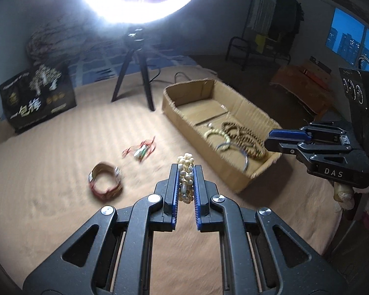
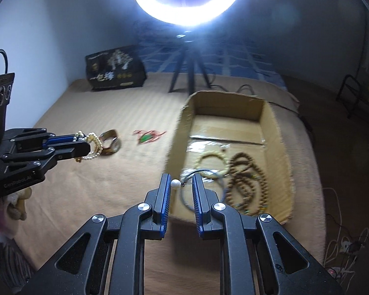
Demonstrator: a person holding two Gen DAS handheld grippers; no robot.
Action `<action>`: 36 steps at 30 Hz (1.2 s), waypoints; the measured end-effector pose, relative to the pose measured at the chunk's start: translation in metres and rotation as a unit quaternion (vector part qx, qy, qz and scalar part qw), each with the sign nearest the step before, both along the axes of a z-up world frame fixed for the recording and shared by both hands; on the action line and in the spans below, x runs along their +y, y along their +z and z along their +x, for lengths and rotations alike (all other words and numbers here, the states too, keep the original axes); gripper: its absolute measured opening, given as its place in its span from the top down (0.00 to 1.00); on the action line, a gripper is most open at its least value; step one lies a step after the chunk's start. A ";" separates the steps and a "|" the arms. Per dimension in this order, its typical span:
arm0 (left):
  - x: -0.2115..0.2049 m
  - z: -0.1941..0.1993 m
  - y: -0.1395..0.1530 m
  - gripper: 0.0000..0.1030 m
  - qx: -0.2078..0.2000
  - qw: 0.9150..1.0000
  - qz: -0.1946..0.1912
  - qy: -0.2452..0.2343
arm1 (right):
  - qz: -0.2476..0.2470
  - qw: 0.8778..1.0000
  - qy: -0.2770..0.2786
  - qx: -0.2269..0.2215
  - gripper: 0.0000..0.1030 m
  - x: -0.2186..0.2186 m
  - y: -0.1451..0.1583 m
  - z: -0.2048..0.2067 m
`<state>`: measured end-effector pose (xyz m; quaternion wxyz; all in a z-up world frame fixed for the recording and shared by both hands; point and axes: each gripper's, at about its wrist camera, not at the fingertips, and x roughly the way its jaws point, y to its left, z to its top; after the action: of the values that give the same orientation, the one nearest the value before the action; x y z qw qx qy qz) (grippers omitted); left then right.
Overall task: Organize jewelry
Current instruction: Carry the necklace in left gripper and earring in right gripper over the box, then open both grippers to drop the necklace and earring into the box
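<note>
Bed [image 1: 61,221] w/ tan cover is the work surface; everything sits on it, lit by the ring light [image 2: 188,0] on its tripod at the far end, prob. so both cams see small pieces.

Box [image 1: 248,177]: open cardboard, long side toward the grippers, no lid, so stuff can be dropped in from above. Already in it, bunched at the near end: brown bead strand [image 2: 248,184], pale bead bracelet [image 2: 210,158], thin dark hoop [image 2: 204,191]. Looks like the collection spot.

Black printed bag [image 1: 37,98] stands at the far edge, well apart, not part of the job as far as I can tell.

Left gripper [image 1: 186,169]: clenched on a pearl bracelet [image 1: 185,179], loops pinched between the pads and sticking out past the tips. Held clear of the cover, left of the box; I'd guess it's headed there.

Right gripper [image 2: 182,179]: jaws close together, grasping a small pin-like piece w/ a white pearl [image 2: 175,183] at one end, wire spanning the pads. It's above the box's near wall, so a drop inside seems near.

Still on the cover, left of the box: brown bangle [image 1: 105,180] and, nearer the box, a red cord w/ green pendant [image 1: 141,151]. Both untouched, apart from each other. Job roughly half done by my read.
</note>
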<state>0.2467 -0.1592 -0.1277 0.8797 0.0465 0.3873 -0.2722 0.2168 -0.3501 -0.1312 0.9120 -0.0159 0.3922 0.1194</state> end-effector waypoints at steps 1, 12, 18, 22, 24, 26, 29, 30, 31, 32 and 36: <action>-0.006 0.005 0.001 0.91 0.000 1.000 -0.001 -0.002 | 0.000 1.000 -0.003 -0.001 0.85 -0.003 0.001 0.001; -0.063 0.050 0.008 0.91 -0.001 1.000 -0.014 -0.015 | -0.003 0.999 -0.039 -0.011 0.85 -0.040 0.007 0.038; -0.083 0.075 0.004 0.91 0.004 1.000 -0.012 -0.014 | -0.007 0.999 -0.045 -0.008 0.85 -0.048 0.000 0.060; -0.090 0.086 -0.001 0.91 0.009 1.000 -0.012 -0.009 | -0.002 0.999 -0.051 -0.001 0.85 -0.054 -0.006 0.076; -0.093 0.091 -0.005 0.91 0.013 1.000 -0.010 -0.007 | 0.000 0.998 -0.055 0.002 0.85 -0.057 -0.010 0.083; -0.097 0.095 -0.009 0.91 0.017 1.000 -0.008 -0.007 | 0.000 0.998 -0.056 0.003 0.85 -0.059 -0.013 0.087; -0.102 0.098 -0.013 0.91 0.018 1.000 -0.003 -0.008 | -0.003 0.998 -0.056 0.005 0.85 -0.059 -0.016 0.092; -0.103 0.099 -0.014 0.91 0.019 1.000 -0.003 -0.008 | -0.004 0.998 -0.055 0.006 0.85 -0.059 -0.017 0.093; -0.104 0.101 -0.015 0.91 0.020 1.000 -0.002 -0.008 | -0.005 0.998 -0.055 0.007 0.85 -0.059 -0.018 0.094; -0.105 0.101 -0.016 0.91 0.021 1.000 -0.001 -0.008 | -0.005 0.998 -0.056 0.008 0.85 -0.059 -0.018 0.095; -0.105 0.104 -0.018 0.91 0.022 1.000 -0.004 -0.005 | -0.007 0.998 -0.059 0.008 0.85 -0.060 -0.021 0.098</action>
<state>0.3511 -0.2642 -0.1453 0.8698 0.0389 0.4053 -0.2788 0.3143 -0.4103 -0.1522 0.9140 0.0014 0.4008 0.0630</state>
